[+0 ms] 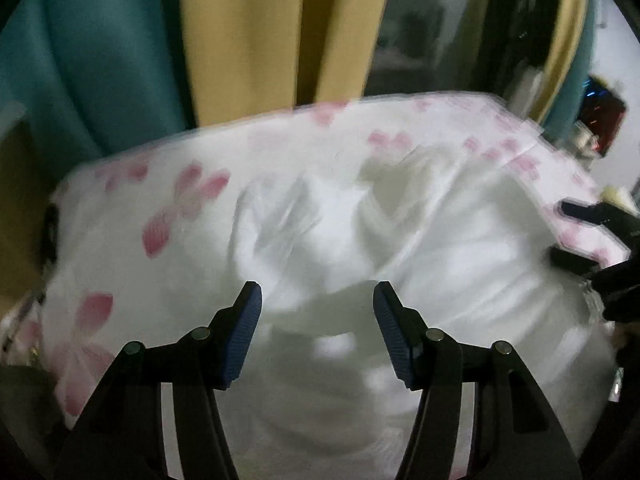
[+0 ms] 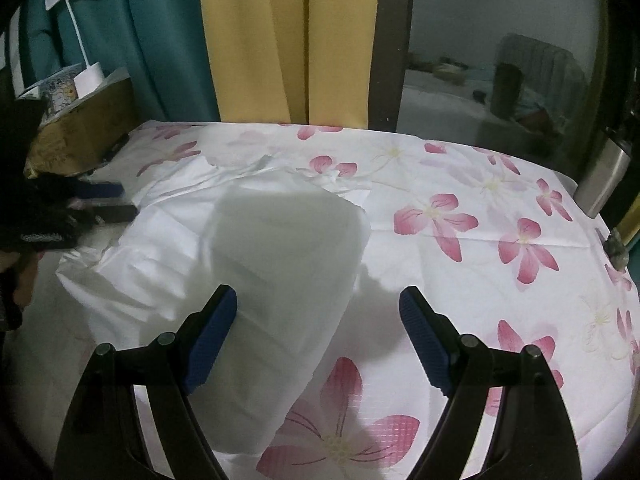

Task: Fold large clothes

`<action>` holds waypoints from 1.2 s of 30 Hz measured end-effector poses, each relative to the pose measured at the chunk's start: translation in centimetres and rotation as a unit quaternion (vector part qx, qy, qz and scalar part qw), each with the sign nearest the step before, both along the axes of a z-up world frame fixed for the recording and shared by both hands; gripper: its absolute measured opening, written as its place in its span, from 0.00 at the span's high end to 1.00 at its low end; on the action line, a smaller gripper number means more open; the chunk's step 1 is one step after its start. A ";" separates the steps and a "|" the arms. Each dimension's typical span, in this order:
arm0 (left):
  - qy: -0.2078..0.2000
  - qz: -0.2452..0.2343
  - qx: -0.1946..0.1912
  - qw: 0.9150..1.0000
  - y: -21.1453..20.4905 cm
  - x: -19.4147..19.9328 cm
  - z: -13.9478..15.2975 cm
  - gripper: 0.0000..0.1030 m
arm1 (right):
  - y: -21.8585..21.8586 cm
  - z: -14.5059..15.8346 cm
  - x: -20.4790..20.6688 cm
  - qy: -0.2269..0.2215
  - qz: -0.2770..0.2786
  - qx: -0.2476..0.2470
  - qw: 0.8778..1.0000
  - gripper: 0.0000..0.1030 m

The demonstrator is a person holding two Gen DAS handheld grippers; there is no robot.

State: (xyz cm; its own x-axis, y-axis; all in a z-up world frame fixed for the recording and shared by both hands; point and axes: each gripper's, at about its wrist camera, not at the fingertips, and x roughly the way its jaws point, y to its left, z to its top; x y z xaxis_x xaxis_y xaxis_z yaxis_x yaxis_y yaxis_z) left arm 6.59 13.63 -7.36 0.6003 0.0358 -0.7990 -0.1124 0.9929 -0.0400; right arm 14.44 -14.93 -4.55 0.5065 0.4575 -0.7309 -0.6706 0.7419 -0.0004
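White garment [image 2: 224, 240] lies rumpled left-centre on the floral surface [image 2: 500, 208]. Looks thin, limp and light: it will sag and slide, so pinch hems or corners, not the middle. Left claw [image 1: 318, 300] and right claw [image 2: 318, 300] both wide, empty. Bare cloth to the right; boxes crowd upper left.
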 end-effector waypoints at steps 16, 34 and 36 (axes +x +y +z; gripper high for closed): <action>-0.111 0.029 -0.067 0.991 2.5 -3.8 3.1 0.95 | 0.3 -0.3 1.5 0.015 -0.031 0.008 0.999 0.19; -0.007 0.053 -0.077 0.996 3.6 -6.5 -1.3 0.90 | 3.0 -2.1 0.8 0.030 -0.008 0.006 1.000 0.19; -0.015 0.062 -0.086 0.994 3.8 -6.8 -0.8 0.83 | 3.0 -2.0 0.7 0.029 -0.007 0.006 1.000 0.19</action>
